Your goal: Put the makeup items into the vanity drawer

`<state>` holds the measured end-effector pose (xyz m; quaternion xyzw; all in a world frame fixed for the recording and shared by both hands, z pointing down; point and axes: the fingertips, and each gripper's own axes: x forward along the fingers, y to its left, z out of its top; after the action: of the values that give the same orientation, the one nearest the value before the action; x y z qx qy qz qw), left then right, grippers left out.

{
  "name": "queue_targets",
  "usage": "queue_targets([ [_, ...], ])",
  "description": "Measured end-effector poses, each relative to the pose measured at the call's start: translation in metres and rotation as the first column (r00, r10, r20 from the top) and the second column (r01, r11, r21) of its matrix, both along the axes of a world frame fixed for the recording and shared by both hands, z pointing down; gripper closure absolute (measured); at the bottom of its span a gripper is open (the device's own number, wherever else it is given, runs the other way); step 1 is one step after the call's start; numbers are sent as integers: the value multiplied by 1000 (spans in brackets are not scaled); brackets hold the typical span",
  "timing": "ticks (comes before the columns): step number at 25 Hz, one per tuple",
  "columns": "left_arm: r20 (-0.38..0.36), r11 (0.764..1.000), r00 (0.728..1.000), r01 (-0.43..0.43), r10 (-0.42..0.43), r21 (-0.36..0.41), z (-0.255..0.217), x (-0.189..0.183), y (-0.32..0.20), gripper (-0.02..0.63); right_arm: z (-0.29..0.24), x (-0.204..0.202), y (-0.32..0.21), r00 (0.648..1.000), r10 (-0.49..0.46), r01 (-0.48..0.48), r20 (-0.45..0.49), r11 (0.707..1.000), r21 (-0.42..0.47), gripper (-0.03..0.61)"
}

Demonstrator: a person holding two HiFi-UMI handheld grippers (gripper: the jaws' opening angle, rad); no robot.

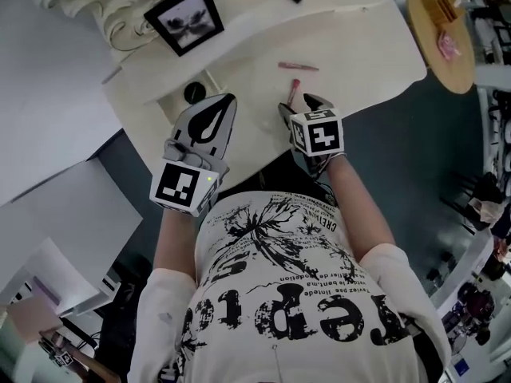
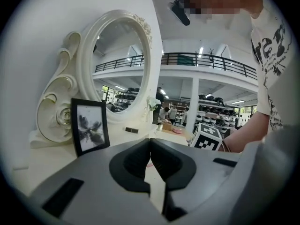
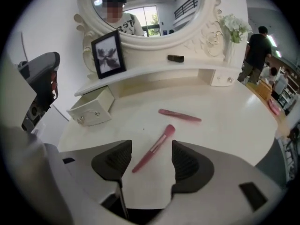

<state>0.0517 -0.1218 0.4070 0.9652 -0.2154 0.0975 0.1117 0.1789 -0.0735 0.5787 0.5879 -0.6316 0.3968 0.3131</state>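
A pink makeup brush lies on the white vanity top, between the jaws of my right gripper. That gripper is open and tilted down, and its pads do not touch the brush. In the head view the brush sits just ahead of the right gripper. A pink stick lies a little farther back. A black tube rests on the raised shelf. The small drawer at the left stands pulled out. My left gripper is shut and empty, held level near the drawer.
A black picture frame leans on the shelf under the oval mirror. A vase of flowers stands at the shelf's right end. A round wooden table is beyond the vanity, with people behind it.
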Motion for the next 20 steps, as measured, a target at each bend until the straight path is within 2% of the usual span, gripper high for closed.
queue_targets([
  [6, 17, 999, 999, -43, 43, -20, 9, 17, -2, 600, 18, 8, -7, 996, 83, -83, 29, 996, -27, 310],
  [9, 18, 999, 999, -49, 49, -21, 10, 21, -4, 600, 21, 10, -12, 991, 129, -127, 41, 991, -41, 342],
  [11, 14, 999, 999, -48, 48, -21, 10, 22, -5, 600, 23, 14, -12, 984, 173, -170, 45, 983, -64, 377],
  [15, 13, 999, 999, -40, 41, -22, 9, 21, -6, 600, 26, 27, -10, 975, 224, -221, 12, 969, -110, 516],
  [20, 5, 1000, 1000, -14, 15, -10, 5, 14, -9, 600, 22, 29, -11, 978, 208, -205, 15, 971, -120, 520],
])
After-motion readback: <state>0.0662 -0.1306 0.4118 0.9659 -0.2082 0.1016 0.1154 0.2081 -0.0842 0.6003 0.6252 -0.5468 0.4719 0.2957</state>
